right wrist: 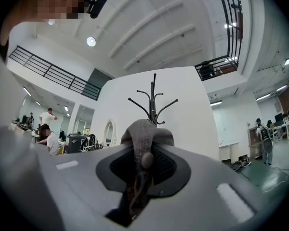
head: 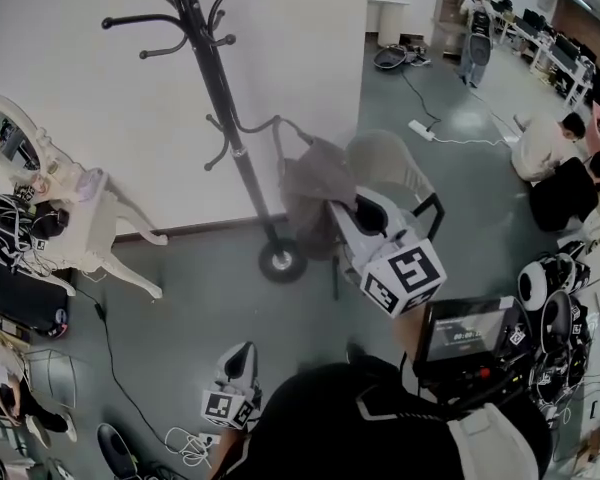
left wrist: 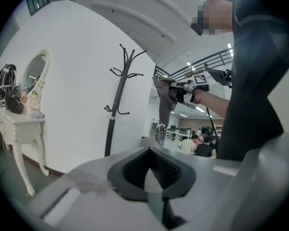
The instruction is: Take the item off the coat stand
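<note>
The black coat stand (head: 215, 78) rises against the white wall, its hooks bare; it also shows in the left gripper view (left wrist: 118, 95) and the right gripper view (right wrist: 154, 102). A grey fabric item (head: 315, 193) with a loop strap hangs to the right of the pole, apart from it. My right gripper (head: 365, 216) is shut on it. In its own view the cloth (right wrist: 144, 134) is pinched between the jaws of the right gripper (right wrist: 145, 160). My left gripper (head: 238, 363) is low at my left side, shut and holding nothing (left wrist: 151, 170).
A white dressing table (head: 80, 218) with an oval mirror (head: 10, 138) stands at the left wall. A pale chair (head: 385, 163) is behind the hanging item. Cables and a power strip (head: 421, 129) lie on the grey floor. People sit and stand at the far right.
</note>
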`<action>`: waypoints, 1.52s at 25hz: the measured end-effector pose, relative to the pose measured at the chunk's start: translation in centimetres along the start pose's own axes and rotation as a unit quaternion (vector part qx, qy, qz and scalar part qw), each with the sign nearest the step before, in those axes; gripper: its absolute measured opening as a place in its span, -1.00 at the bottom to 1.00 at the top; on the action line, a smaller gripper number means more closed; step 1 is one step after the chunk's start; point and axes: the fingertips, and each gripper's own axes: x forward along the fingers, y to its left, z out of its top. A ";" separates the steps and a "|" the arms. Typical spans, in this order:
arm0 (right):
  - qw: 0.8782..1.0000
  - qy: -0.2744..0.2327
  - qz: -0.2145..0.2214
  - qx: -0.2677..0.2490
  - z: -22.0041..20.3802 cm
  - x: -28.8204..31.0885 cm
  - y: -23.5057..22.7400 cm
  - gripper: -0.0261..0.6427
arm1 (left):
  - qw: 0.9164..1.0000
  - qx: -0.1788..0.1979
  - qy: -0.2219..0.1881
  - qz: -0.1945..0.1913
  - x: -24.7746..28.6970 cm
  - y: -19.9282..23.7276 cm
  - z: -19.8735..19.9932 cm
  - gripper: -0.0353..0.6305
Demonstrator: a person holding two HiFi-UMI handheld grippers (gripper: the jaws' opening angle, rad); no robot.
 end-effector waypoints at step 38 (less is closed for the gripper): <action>0.999 0.025 0.027 0.012 -3.4 -5.1 -4.8 -0.78 | 0.999 -0.008 0.024 0.025 4.9 -6.7 -0.9 -0.84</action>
